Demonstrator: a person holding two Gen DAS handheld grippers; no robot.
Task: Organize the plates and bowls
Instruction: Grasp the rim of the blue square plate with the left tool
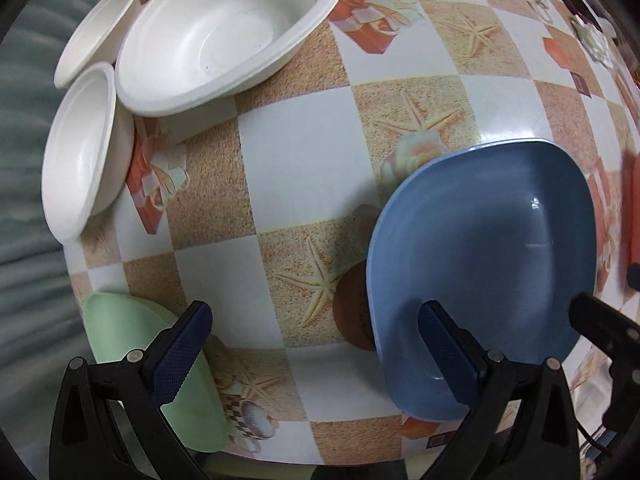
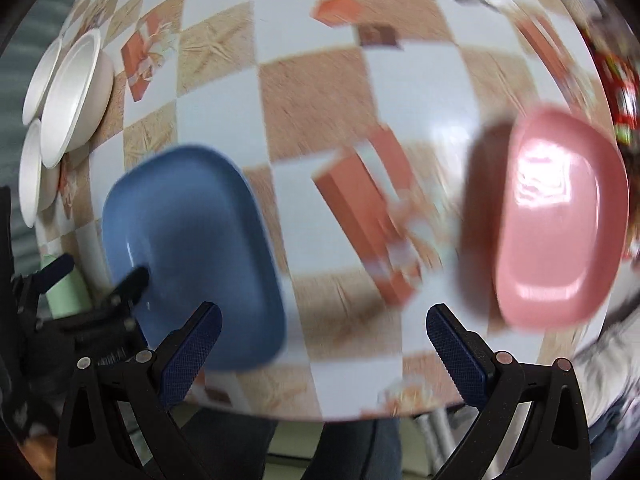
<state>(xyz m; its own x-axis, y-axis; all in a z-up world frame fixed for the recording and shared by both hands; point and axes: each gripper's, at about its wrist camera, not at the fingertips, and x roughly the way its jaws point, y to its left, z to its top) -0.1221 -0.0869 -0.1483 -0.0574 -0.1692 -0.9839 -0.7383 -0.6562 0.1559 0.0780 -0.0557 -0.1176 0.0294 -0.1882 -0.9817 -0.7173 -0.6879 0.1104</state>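
Observation:
A blue plate (image 1: 480, 264) lies on the checked table at the near right in the left wrist view; it also shows in the right wrist view (image 2: 192, 248). My left gripper (image 1: 316, 316) is open and empty, its right finger over the blue plate's near rim. A green plate (image 1: 132, 336) lies under its left finger. Three white bowls (image 1: 224, 36) sit at the far left. A pink plate (image 2: 560, 224) lies at the right in the right wrist view. My right gripper (image 2: 324, 320) is open and empty, between the blue and pink plates.
The table (image 1: 304, 140) has a checked cloth with starfish and gift-box prints. Its near edge runs just in front of both grippers. Small cluttered items (image 2: 616, 80) lie at the far right edge. The right wrist view is motion-blurred.

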